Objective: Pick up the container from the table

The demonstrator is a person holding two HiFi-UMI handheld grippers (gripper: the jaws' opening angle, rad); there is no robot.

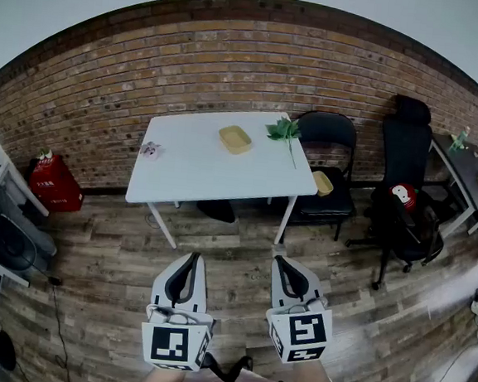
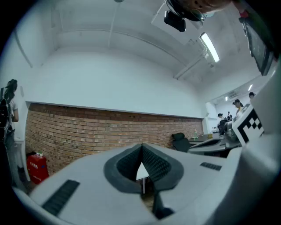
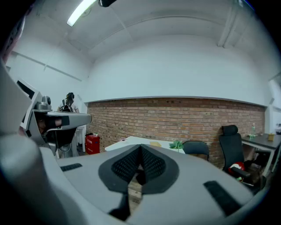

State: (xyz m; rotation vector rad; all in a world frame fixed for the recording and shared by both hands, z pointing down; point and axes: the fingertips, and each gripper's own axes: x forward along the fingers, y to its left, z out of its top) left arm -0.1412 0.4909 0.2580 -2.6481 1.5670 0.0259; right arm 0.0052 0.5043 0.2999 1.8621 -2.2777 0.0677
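Note:
A shallow yellow container [image 1: 235, 138] lies on the white table [image 1: 199, 170] by the brick wall, with a green leafy sprig [image 1: 284, 132] to its right. In the right gripper view the container [image 3: 155, 143] shows small on the far table [image 3: 127, 142]. Both grippers hang well short of the table, over the wooden floor. My left gripper [image 1: 191, 258] is shut with nothing in it, tips meeting [image 2: 141, 147]. My right gripper [image 1: 281, 263] is shut and empty too, tips together [image 3: 140, 148].
A black chair [image 1: 328, 165] with a second yellow container [image 1: 323, 182] on its seat stands right of the table. An office chair [image 1: 404, 200] and a desk [image 1: 467, 168] are further right. A red bag [image 1: 53, 182] sits at the left wall. A small pink thing [image 1: 150, 148] lies on the table's left edge.

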